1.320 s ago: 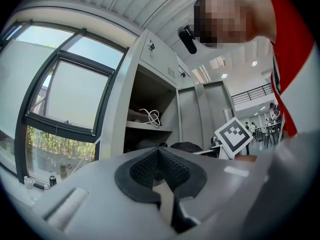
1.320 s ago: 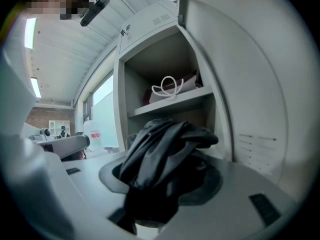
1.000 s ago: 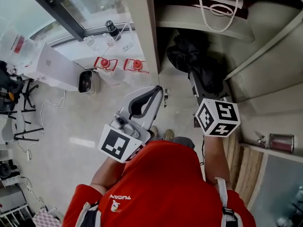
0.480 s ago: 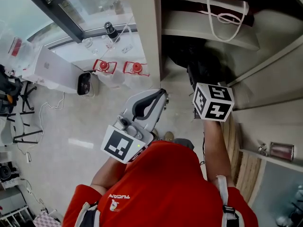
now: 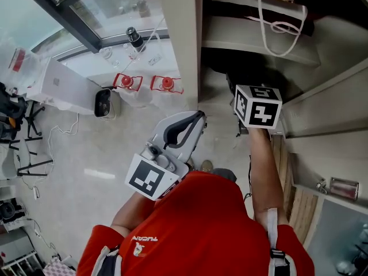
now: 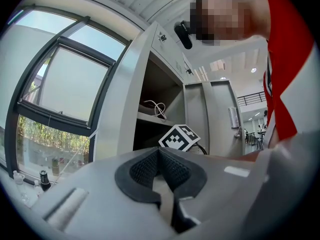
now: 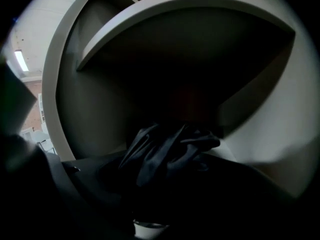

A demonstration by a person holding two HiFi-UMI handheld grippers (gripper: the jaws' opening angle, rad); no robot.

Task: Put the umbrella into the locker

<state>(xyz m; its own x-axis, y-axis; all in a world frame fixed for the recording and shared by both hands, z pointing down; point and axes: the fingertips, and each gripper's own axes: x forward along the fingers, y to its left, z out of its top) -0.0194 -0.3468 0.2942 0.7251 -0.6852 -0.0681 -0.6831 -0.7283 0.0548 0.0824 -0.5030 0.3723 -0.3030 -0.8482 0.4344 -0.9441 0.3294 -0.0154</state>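
The black folded umbrella (image 7: 170, 151) lies between the dark jaws of my right gripper (image 7: 167, 186), inside the locker's shadowed lower compartment (image 5: 221, 76). Its crumpled fabric points at the back wall. The jaws are opening, with the umbrella still between them. In the head view only the right gripper's marker cube (image 5: 257, 106) shows at the compartment's mouth, and the umbrella is hidden behind it. My left gripper (image 5: 198, 118) hangs outside by the locker's white side wall (image 5: 184, 39), shut with nothing between its pads (image 6: 150, 166).
A shelf (image 5: 259, 39) above the compartment carries a bag with a white cord handle (image 5: 282, 22). The locker door (image 5: 328, 96) stands open at the right. Left of the locker a window sill holds a bottle (image 5: 136, 37), two red-capped items (image 5: 127, 79) and a white box (image 5: 63, 82).
My right gripper has moved forward and down into the lower compartment with the umbrella, which has gone from the head view. The left gripper has barely shifted.
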